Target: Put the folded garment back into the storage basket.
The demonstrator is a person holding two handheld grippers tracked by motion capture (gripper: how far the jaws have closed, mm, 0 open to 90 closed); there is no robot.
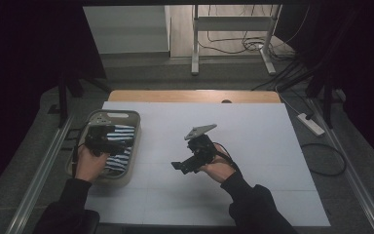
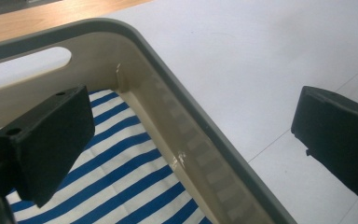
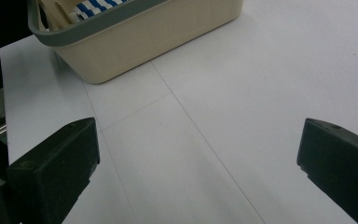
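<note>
Jaws wide apart — left gripper [image 2: 186, 135] straddles basket [image 2: 186, 88] rim.

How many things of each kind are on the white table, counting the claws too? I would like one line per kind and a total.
Claws: 2, the left claw open over the basket and the right claw open over the white table.
Baskets: 1, the beige basket.
Cloths: 1, the blue-and-white striped cloth inside the basket.
Total: 4.
</note>
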